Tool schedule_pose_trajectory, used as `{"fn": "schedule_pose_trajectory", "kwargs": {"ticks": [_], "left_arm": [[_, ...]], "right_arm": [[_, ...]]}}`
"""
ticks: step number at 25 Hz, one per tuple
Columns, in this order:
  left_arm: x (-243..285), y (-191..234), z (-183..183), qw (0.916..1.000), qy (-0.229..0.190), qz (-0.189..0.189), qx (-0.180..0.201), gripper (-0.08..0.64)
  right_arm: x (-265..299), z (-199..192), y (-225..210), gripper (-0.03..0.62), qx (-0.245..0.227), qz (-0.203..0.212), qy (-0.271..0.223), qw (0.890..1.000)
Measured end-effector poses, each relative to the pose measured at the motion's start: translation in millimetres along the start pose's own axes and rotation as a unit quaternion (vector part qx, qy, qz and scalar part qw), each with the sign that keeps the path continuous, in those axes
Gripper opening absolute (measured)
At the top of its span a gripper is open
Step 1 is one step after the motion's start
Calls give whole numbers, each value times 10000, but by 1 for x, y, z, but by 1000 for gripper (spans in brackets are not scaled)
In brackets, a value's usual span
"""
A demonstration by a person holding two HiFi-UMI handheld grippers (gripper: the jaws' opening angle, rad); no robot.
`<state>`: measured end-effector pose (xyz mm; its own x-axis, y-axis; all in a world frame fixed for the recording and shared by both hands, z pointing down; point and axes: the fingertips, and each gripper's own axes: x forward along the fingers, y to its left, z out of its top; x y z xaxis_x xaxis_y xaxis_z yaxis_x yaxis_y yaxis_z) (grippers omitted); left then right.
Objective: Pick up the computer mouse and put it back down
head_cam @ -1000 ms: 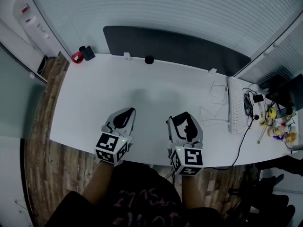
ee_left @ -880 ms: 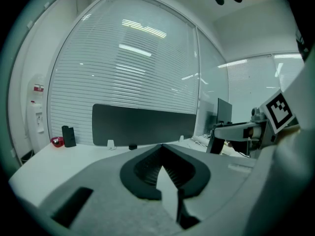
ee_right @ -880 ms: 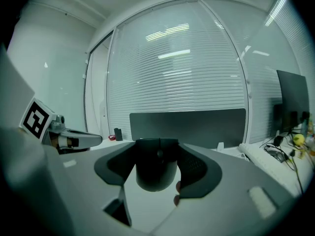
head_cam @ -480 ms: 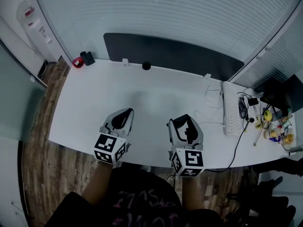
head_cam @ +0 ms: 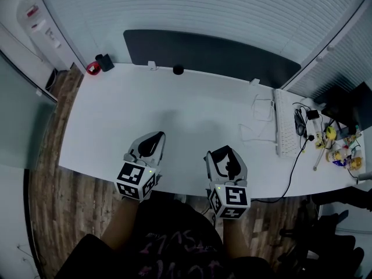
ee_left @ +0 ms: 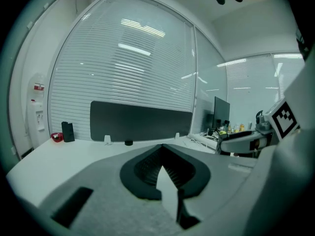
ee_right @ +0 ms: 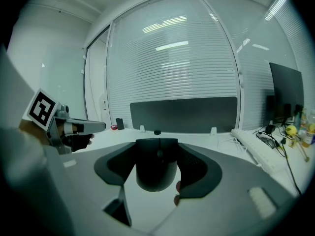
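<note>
Mouse: the computer mouse (ee_right: pixel 156 168) is pinched between the jaws of the right gripper (head_cam: pixel 225 154), over the near edge of the desk (head_cam: pixel 174 112).
Left gripper: the left gripper (head_cam: pixel 154 139) has its jaw tips pressed together, with nothing between them.
Room: bare white desk runs ahead to the dark panel (head_cam: pixel 209 54); a keyboard (head_cam: pixel 285 129) and cables crowd the right end.
Writing: the shirt print is unreadable.
Change: the mouse is clamped just as it was a second ago.
</note>
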<state>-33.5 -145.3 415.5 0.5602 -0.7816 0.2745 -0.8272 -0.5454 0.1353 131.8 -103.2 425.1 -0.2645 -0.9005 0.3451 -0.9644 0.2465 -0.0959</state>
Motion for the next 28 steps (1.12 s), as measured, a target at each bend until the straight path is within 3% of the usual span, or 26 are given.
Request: {"fn": "schedule_pose_trajectory", "kwargs": {"ticks": [28], "left_arm": [[12, 43, -78, 9954, 835, 38, -464, -1]], "right_arm": [[53, -94, 31, 273, 267, 271, 1376, 9898]]}}
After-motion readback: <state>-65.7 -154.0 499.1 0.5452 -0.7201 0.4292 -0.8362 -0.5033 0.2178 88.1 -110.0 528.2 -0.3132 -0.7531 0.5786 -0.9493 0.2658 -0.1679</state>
